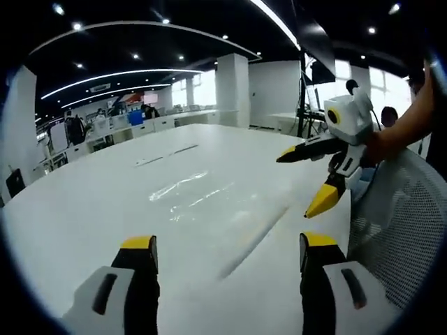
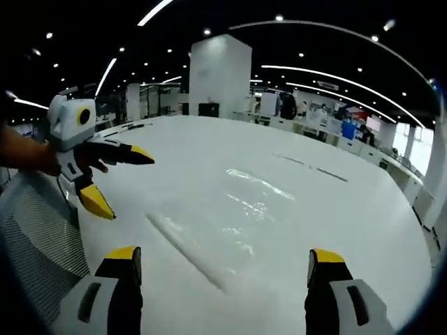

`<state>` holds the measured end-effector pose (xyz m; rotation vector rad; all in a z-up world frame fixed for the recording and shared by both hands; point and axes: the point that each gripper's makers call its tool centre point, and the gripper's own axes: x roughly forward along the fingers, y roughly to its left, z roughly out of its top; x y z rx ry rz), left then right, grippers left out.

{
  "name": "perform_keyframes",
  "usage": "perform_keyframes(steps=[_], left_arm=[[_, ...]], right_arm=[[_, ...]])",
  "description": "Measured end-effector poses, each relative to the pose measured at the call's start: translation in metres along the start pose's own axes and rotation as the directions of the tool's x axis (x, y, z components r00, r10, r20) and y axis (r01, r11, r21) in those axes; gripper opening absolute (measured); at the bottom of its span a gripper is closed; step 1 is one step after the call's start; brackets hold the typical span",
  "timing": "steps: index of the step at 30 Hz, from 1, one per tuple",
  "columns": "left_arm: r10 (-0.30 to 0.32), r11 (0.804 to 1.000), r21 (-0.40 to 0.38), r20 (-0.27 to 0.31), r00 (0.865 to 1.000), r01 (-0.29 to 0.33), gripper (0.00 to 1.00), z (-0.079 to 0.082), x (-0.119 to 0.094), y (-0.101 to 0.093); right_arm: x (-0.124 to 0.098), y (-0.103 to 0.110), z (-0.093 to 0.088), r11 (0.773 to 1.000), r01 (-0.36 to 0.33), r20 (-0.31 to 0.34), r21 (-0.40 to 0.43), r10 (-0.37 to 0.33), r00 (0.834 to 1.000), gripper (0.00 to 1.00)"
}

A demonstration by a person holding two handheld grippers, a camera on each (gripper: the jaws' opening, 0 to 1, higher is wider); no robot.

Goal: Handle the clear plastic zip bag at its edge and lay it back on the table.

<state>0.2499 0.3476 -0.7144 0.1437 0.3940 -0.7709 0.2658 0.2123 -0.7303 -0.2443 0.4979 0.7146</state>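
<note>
While the clear zip bag point(image 1: 209, 199) lies flat on the table point(image 1: 84, 209) ahead of both wide-open grippers point(image 1: 227, 255) point(image 2: 223, 269), a shallow pinch could slip off its slick edge.

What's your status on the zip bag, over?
Left gripper and right gripper both open, holding nothing, above the table. Clear zip bag lying flat on it, untouched. Mesh chair back at the table edge.

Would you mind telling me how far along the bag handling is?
The clear zip bag lies flat on the white table. Nothing is in hand: the left gripper and right gripper are open and hold nothing. Whether handling is finished or pending, I cannot tell.
</note>
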Motion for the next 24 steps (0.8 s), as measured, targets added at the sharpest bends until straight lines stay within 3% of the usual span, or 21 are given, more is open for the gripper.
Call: perform_keyframes(steps=[6, 9, 13, 24], left_arm=[[-0.007, 1.0, 0.021, -0.022, 1.0, 0.007, 0.99, -0.005, 0.002, -0.003], [0.002, 1.0, 0.018, -0.057, 0.998, -0.001, 0.99, -0.013, 0.002, 0.001], [0.01, 1.0, -0.011, -0.021, 1.0, -0.01, 0.99, -0.006, -0.002, 0.004], [0.04, 0.998, -0.037, -0.01, 0.999, -0.04, 0.99, -0.005, -0.003, 0.014]], right_arm=[[0.0, 0.005, -0.005, 1.0, -0.006, -0.017, -0.021, 0.006, 1.0, 1.0], [0.0, 0.007, -0.008, 1.0, -0.011, -0.031, -0.025, 0.01, 0.999, 1.0], [-0.001, 0.008, -0.007, 0.999, -0.01, -0.025, -0.035, 0.009, 1.0, 1.0], [0.0, 0.012, -0.008, 0.998, -0.019, -0.04, -0.052, 0.017, 0.999, 1.0]])
